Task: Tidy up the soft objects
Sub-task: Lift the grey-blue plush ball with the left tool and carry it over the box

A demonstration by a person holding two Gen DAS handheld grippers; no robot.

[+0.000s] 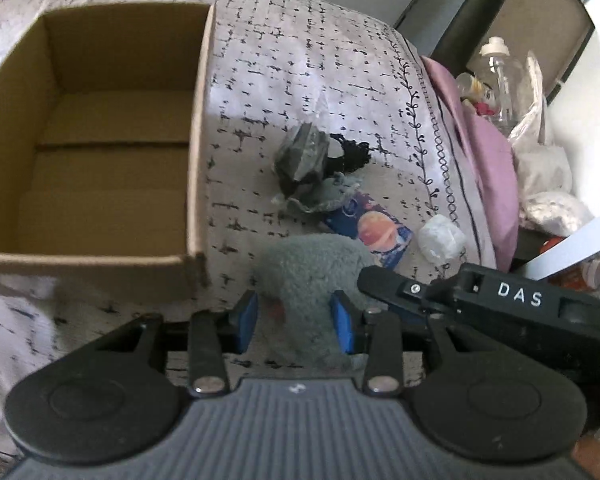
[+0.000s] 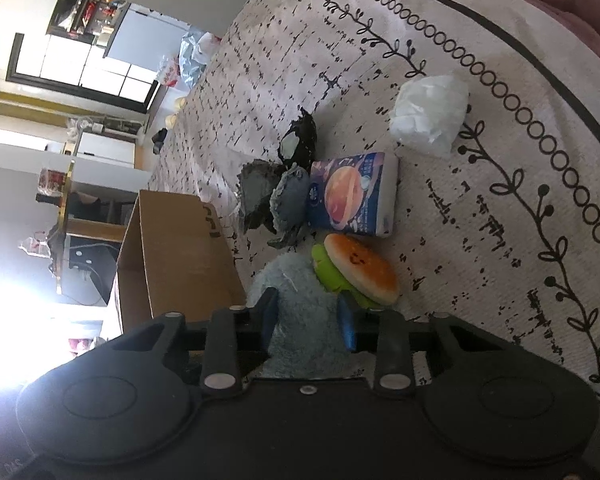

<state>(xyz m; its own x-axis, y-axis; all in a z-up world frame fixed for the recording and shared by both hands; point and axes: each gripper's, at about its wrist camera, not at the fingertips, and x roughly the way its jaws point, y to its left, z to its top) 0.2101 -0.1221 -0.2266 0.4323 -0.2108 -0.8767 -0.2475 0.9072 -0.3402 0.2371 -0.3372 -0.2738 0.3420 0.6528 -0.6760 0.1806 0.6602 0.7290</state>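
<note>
Left tongs (image 1: 296,320): blue pads closed on a grey plush toy (image 1: 308,276), gripping its fuzzy body on both flanks. Held low over the patterned bedspread (image 1: 300,60), just right of the near corner of the cardboard box (image 1: 198,128).

Right tongs (image 2: 310,316): blue pads pressed into both flanks of the same grey plush toy (image 2: 296,300), which looks pale blue-grey in the right wrist view. In the left wrist view the right tongs' black body, lettered "DAS", enters from the right and meets the toy's side.

Cardboard box: open-topped, flaps folded flat on its floor, standing on the bedspread; nothing visible inside.

Burger plush (image 2: 356,270): orange bun with a small face, green layer beneath; lies on the bedspread touching the grey toy, just beside the right tongs' pad.

Tissue pack (image 2: 352,194): blue wrapper with a planet print, just beyond the burger plush.

Grey cloth scrap (image 2: 290,200): frayed, against the tissue pack's end.

Dark wrapped bundle (image 1: 302,152): shiny, grey-black, behind the cloth scrap, with a black lacy piece (image 1: 350,154) beside it.

White crumpled wad (image 2: 430,114): apart from the others, near the bedspread's ring-and-leaf border.

Clear plastic bottle (image 1: 500,76): off the bed's far edge, amid clutter.
</note>
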